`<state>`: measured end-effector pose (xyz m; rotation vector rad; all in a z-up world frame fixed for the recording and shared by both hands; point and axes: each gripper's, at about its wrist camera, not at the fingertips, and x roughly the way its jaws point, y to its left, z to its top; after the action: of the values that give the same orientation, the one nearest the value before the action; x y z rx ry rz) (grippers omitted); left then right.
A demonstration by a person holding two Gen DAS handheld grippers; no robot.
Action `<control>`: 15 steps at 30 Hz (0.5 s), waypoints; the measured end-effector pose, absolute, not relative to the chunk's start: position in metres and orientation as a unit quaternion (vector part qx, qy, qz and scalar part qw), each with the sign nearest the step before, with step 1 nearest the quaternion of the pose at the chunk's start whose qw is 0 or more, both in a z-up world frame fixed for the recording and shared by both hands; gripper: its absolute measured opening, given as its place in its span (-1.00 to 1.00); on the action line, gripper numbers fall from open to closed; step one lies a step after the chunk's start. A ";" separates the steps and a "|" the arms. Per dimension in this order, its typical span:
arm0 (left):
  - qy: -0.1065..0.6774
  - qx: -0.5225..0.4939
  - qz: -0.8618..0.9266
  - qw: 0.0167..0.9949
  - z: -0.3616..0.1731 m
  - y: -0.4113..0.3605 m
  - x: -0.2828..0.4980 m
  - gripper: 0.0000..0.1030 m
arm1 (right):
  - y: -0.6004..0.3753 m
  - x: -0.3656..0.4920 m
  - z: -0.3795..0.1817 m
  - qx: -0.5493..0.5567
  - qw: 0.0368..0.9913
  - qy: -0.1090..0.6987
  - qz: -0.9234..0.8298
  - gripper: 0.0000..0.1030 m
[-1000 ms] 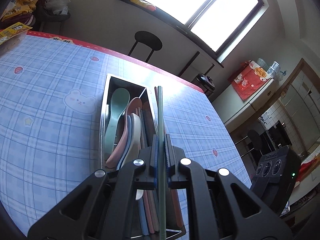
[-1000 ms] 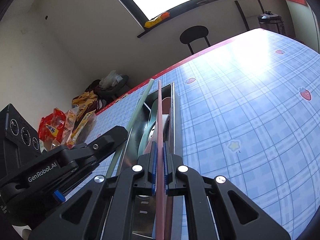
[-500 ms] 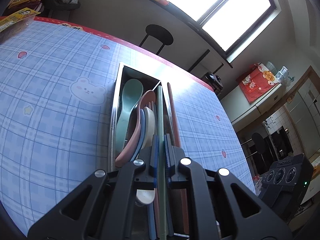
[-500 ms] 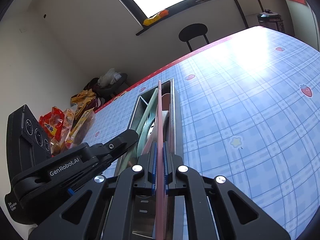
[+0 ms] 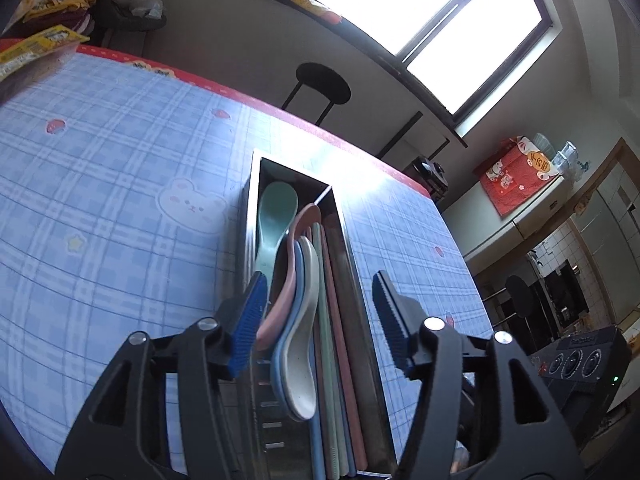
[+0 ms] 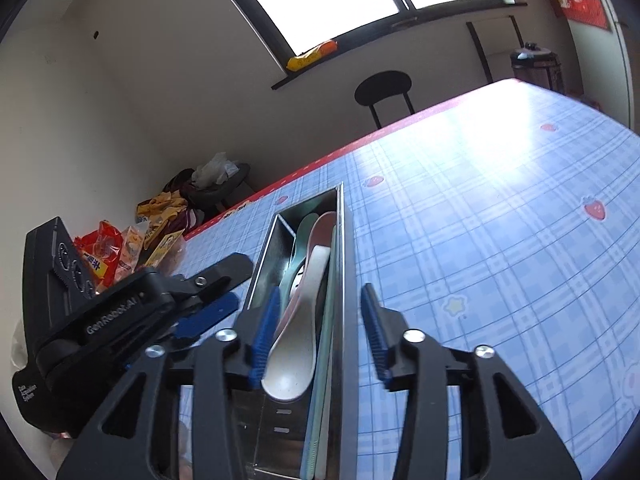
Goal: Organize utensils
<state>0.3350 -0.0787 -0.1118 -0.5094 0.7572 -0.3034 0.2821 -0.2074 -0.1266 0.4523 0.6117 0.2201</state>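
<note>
Inside the tray (image 5: pixel 248 216), the green stick (image 5: pixel 328 320) and pink stick (image 5: pixel 340 320) we just let go now lie flat beside the spoons (image 5: pixel 304 300), so both look filed. Long axes run 6 to 12 o'clock along the tray. Our left tongs (image 5: pixel 320 304) and right tongs (image 6: pixel 320 320) have just opened wide, empty.

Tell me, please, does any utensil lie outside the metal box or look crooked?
Nothing stands out. The spoons and chopsticks all lie lengthwise inside the metal box; none is seen on the tablecloth. Both grippers, left and right, are open and empty.
</note>
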 end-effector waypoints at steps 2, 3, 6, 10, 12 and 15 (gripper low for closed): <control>0.347 -0.231 -0.129 0.900 -0.100 -0.071 0.330 0.41 | -0.207 0.277 -0.120 0.199 0.935 0.280 0.088 0.38; 0.338 -0.226 -0.122 0.905 -0.094 -0.068 0.327 0.54 | -0.207 0.276 -0.117 0.189 0.940 0.273 0.079 0.57; 0.315 -0.202 -0.095 0.923 -0.080 -0.056 0.316 0.76 | -0.211 0.271 -0.113 0.173 0.948 0.259 0.060 0.78; 0.301 -0.181 -0.053 0.935 -0.071 -0.033 0.301 0.85 | -0.211 0.269 -0.110 0.160 0.952 0.256 0.050 0.89; 0.299 -0.178 -0.031 0.937 -0.067 -0.019 0.293 0.88 | -0.208 0.268 -0.109 0.150 0.955 0.250 0.051 0.89; 0.289 -0.163 -0.002 0.943 -0.058 0.002 0.277 0.88 | -0.199 0.262 -0.102 0.121 0.962 0.238 0.050 0.89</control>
<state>0.2772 0.0019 -0.0583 -0.3327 0.5900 -0.0036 0.2624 -0.1991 -0.1023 0.2443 0.4826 0.1021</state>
